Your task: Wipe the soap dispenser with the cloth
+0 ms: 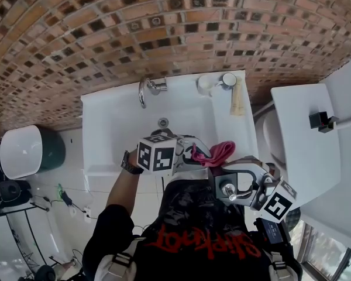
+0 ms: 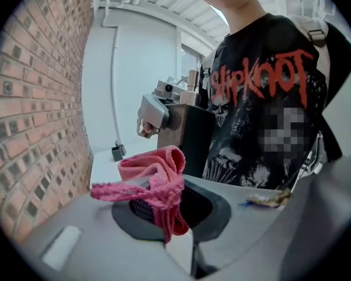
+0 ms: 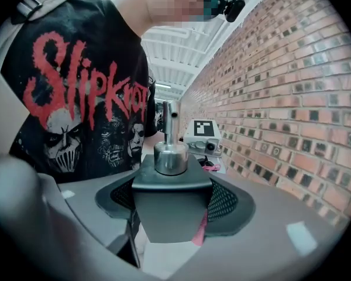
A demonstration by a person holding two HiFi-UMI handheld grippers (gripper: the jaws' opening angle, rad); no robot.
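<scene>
The pink cloth (image 1: 215,152) hangs bunched from my left gripper (image 1: 193,155), which is shut on it in front of the person's chest. In the left gripper view the cloth (image 2: 159,183) drapes over the jaws of the left gripper (image 2: 164,211). The soap dispenser (image 1: 227,187), a dark square body with a chrome pump, sits upright in my right gripper (image 1: 235,187), just right of the cloth and apart from it. In the right gripper view the dispenser (image 3: 171,199) fills the gap of the right gripper (image 3: 171,218), both pads against its sides. The dispenser (image 2: 184,130) also faces the left gripper.
A white sink (image 1: 99,134) with a chrome faucet (image 1: 144,91) stands below against the brick wall. Two cups (image 1: 206,85) and a beige item (image 1: 238,101) sit on its right rim. A white fixture (image 1: 298,139) is at the right, a green bin (image 1: 32,151) at the left.
</scene>
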